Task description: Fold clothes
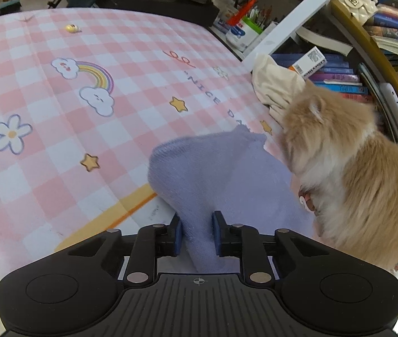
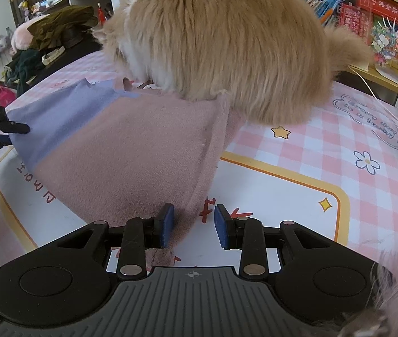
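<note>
Left wrist view: the pink checked tablecloth carries a rainbow, stars and the words "NICE DA…", partly covered; behind it is a cluttered dark desk, and to the right shelves of books and a tub of pens. The left gripper is clenched on the lilac end of the garment, beside a fluffy ginger cat. In the right wrist view the right gripper stands parted, the garment's pink corner touching its left pad, and the cat sits on the cloth's far edge.
</note>
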Available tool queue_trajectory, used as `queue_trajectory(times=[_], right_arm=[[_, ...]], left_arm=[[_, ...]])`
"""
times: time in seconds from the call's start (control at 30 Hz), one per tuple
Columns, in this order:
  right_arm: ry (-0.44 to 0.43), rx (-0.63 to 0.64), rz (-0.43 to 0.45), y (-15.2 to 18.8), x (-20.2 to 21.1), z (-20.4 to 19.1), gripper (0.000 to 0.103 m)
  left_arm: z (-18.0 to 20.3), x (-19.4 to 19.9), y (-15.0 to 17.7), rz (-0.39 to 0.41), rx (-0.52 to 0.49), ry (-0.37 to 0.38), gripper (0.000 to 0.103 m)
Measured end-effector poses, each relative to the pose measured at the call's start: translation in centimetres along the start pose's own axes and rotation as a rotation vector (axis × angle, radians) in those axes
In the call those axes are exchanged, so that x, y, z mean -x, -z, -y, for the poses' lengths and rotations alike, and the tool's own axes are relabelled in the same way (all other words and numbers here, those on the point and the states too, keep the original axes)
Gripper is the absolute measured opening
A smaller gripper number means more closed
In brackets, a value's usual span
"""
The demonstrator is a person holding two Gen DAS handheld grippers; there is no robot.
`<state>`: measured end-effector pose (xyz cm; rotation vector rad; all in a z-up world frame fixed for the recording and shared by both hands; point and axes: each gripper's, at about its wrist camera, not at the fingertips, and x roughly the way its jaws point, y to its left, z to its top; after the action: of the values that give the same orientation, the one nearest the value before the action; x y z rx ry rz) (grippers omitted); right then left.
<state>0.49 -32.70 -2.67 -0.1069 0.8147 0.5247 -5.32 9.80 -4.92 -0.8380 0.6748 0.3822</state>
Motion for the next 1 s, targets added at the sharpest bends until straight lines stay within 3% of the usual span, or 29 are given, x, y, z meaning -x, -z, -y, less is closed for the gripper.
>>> queue_trajectory(times=[0.5,0.83,1.0], right_arm=[[-0.160,0.125,-0.027,-1.5,-1.6,-3.5,0.030],[-0.192,0.172,-0.018,-2.7,-3.1,-5.3,0.030],[-0.205,0.144,-0.024,-2.7,-3.2,-4.9,0.030]], left_arm=[[-3.6,2.9,-1.6,0.081,0.033,-0.074,0.017],[-5.6,3.3,-2.1,0.093,0.120,-0.083,0.017],[-5.8,2.8,-1.9,0.083,0.144,-0.074,0.024]])
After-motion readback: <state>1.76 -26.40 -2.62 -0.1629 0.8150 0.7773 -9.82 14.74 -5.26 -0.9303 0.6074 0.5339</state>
